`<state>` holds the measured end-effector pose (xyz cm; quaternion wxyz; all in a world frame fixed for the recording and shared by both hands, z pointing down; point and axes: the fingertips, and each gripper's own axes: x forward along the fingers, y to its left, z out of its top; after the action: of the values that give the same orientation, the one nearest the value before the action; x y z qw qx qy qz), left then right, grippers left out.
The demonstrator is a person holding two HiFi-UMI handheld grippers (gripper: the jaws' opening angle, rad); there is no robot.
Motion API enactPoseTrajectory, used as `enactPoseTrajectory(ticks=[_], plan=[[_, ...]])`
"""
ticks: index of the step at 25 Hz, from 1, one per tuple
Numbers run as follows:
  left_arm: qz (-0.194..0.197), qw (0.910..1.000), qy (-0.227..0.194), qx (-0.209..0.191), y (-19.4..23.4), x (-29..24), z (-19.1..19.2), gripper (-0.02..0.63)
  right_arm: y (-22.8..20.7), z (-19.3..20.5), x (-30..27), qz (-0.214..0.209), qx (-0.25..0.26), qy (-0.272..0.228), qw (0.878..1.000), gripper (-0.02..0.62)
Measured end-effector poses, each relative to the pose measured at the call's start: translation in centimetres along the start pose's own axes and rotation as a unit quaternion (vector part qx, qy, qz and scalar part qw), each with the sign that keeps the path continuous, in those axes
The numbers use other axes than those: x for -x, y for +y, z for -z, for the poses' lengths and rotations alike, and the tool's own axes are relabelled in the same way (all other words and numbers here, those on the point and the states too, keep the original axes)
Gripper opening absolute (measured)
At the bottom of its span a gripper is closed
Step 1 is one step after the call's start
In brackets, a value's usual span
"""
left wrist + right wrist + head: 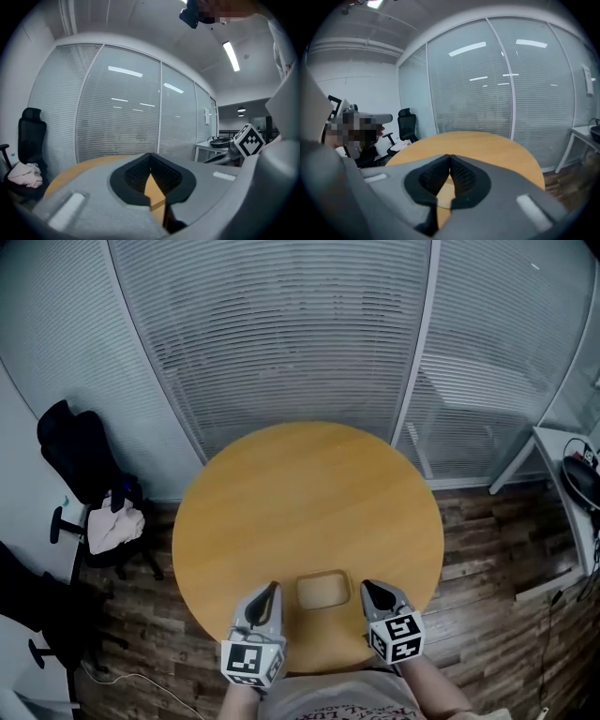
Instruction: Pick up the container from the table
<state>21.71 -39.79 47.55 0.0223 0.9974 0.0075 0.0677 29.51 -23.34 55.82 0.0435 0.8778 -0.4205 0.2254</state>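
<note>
A small shallow tan container (322, 590) sits on the round wooden table (300, 502), close to its near edge. My left gripper (273, 586) hovers just left of the container with its jaws shut and nothing between them. On the container's right side my right gripper (365, 584) is shut and empty as well. Neither touches the container. In the left gripper view the left gripper (150, 157) has its pads meeting at the tip, with table wood showing below. The right gripper view shows the right gripper (450, 157) the same way. The container is not clearly visible in either gripper view.
A black office chair (89, 479) with pale cloth on it stands left of the table. A glass wall with blinds (300, 334) runs behind it. At the right is a white desk (562, 465) with dark items on it. The floor is wood planks.
</note>
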Motion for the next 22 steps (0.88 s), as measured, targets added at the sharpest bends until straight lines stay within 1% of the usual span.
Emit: enactPoseTrajectory(ticks=[3, 5, 8, 9, 11, 13, 17, 19, 22], plan=[[0.020, 0.9997, 0.007, 0.013, 1.2, -0.7, 1.3, 0.006, 0.0, 2.8, -2.6, 0.015, -0.005, 0.060, 0.998, 0.003], [0.026, 0.9994, 0.012, 0.020, 2.1, -1.2, 2.1, 0.006, -0.1, 4.7, -4.3, 0.018, -0.013, 0.097, 0.995, 0.030], [0.031, 0.9990, 0.023, 0.021, 2.9, -2.0, 3.3, 0.006, -0.8, 7.7, -6.4, 0.026, -0.046, 0.151, 0.987, 0.042], [0.033, 0.9989, 0.027, 0.020, 3.1, -2.2, 3.7, 0.006, -1.1, 8.7, -7.0, 0.028, -0.054, 0.167, 0.984, 0.052], [0.037, 0.9986, 0.033, 0.017, 3.4, -2.7, 4.3, 0.006, -1.4, 10.4, -8.3, 0.028, -0.064, 0.201, 0.977, 0.104], [0.040, 0.9983, 0.039, 0.017, 3.8, -3.2, 5.2, 0.006, -1.9, 11.9, -9.5, 0.032, -0.066, 0.227, 0.971, 0.114], [0.040, 0.9972, 0.059, 0.023, 4.8, -3.9, 7.1, 0.006, -3.0, 14.2, -11.6, 0.041, -0.075, 0.270, 0.959, 0.114], [0.039, 0.9967, 0.067, 0.025, 5.2, -4.2, 7.7, 0.006, -3.3, 15.1, -12.5, 0.040, -0.089, 0.291, 0.952, 0.114], [0.037, 0.9960, 0.077, 0.026, 5.8, -4.6, 8.3, 0.006, -3.7, 16.0, -13.5, 0.039, -0.125, 0.314, 0.940, 0.114]])
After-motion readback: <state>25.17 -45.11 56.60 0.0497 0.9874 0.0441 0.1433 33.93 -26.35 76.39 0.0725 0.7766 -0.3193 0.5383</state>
